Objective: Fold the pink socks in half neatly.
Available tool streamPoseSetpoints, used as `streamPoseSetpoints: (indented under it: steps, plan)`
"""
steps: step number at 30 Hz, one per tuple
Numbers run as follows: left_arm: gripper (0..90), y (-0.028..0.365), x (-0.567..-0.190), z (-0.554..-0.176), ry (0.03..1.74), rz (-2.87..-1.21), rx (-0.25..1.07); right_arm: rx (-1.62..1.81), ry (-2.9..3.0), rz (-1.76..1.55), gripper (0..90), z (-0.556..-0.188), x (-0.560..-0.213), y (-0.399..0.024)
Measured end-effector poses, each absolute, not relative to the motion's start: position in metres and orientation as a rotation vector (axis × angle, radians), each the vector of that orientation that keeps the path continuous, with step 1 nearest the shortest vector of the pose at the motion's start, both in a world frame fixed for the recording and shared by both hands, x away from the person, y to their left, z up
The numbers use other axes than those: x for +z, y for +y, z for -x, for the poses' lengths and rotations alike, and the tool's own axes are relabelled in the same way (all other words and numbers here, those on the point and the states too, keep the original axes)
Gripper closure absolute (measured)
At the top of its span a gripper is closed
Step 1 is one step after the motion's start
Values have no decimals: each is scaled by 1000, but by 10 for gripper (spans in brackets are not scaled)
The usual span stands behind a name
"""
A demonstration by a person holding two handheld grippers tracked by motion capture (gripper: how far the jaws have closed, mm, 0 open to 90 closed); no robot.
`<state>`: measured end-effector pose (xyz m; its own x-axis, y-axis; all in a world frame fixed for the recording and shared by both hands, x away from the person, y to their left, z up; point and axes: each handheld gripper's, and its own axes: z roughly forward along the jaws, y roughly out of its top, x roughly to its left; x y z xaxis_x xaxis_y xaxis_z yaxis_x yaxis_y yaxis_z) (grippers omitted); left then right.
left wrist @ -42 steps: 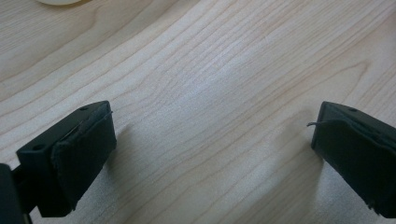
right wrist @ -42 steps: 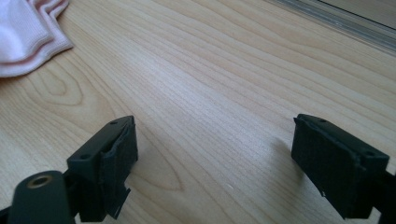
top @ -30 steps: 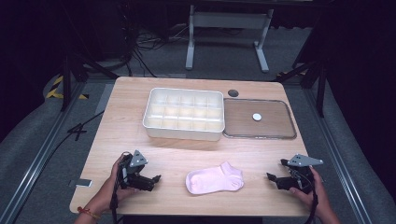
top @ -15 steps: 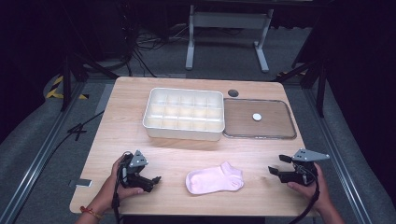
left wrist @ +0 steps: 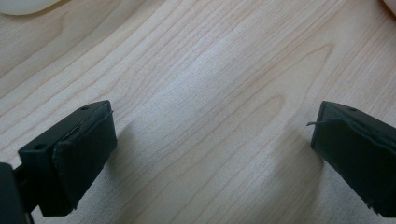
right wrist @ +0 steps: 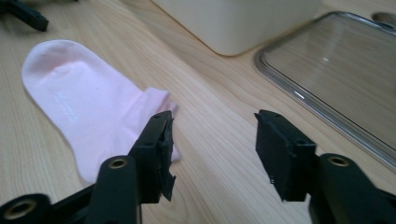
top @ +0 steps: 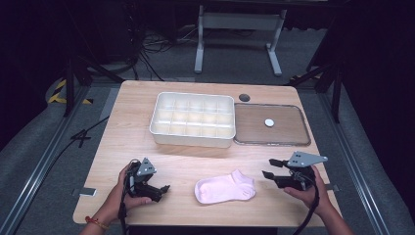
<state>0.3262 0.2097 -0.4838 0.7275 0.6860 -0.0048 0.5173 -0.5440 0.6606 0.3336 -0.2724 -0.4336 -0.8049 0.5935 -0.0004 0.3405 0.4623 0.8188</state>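
Two tongs sit near the front edge of the pale wooden counter (top: 127,127), one in each of the person's hands, with a pink sock (top: 225,188) lying flat between them. No brand, label or readable writing shows on the sock, the tray or the lid; the sock bears only a faint pale mark on its side in the right gripper view, too small to read.

In the high view the sock's long axis runs roughly along the counter's front edge, tilted a little: its rounded toe end points toward the left tongs (top: 163,188) and its cuff, slightly raised toward the far side, points toward the right tongs (top: 270,167).

Left tongs rest low on the counter with the jaws spread wide and only bare wood between them (left wrist: 210,130).

Right tongs (right wrist: 212,149) are about half open; their jaws have just been closing, with nothing between them but bare counter. They hang just beside the sock's (right wrist: 88,107) cuff without touching it.

Farther back stands a white compartment tray (top: 193,120), and touching its right side lies a clear flat lid (top: 293,139) with a small white knob (top: 268,122).
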Motion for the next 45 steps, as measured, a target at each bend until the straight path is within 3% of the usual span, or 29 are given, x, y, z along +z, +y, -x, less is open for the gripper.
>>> streamPoseSetpoints:
  steps: [8,12,20,35,45]
  plan:
    - [25,207,-483,-325,926,-2269,328,1262,2556,-581,713,-331,-439,-220]
    - [150,210,-480,-326,935,-2255,338,1251,2611,-519,761,-329,-451,-201]
    - [248,197,-468,-325,917,-2198,328,1248,2683,-489,796,-326,-466,-186]
    - [266,117,-461,-315,765,-2180,211,1191,2676,-509,826,-314,-479,-177]
    - [284,97,-472,-318,742,-2276,271,1187,2672,-504,828,-311,-479,-177]
